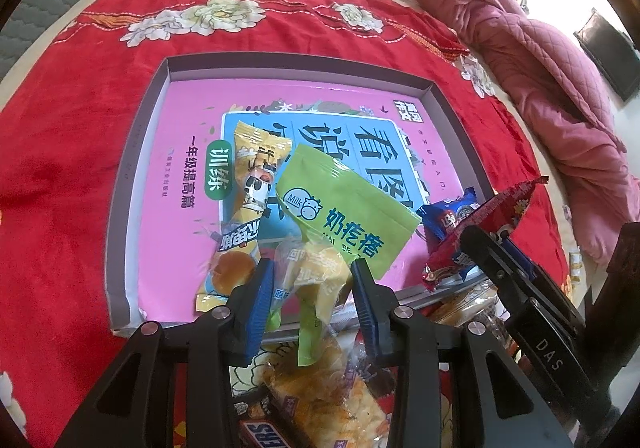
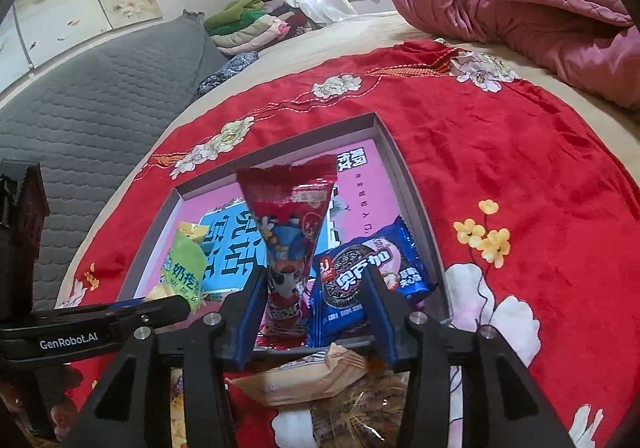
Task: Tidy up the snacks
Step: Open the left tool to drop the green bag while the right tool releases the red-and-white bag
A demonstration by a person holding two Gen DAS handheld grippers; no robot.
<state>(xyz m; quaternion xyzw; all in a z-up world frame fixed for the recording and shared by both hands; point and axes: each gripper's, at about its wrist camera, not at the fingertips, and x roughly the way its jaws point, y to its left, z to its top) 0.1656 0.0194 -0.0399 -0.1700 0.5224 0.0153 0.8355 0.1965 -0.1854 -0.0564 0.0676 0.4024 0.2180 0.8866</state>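
Claws over a shallow box [image 1: 140, 167] on a red bedspread [image 1: 64, 151]: left claw [image 1: 312, 288] grips a yellow-green snack packet [image 1: 320, 288] above the box's near edge; right claw [image 2: 312, 304] stands open around a red snack packet [image 2: 286, 232] inside the box.

Left gripper [image 1: 312, 284] angled steeply down, jaws clamped on packet. Right gripper [image 2: 316, 304] at its 3 o'clock, tilted down, jaws parted, pads gripping nothing.
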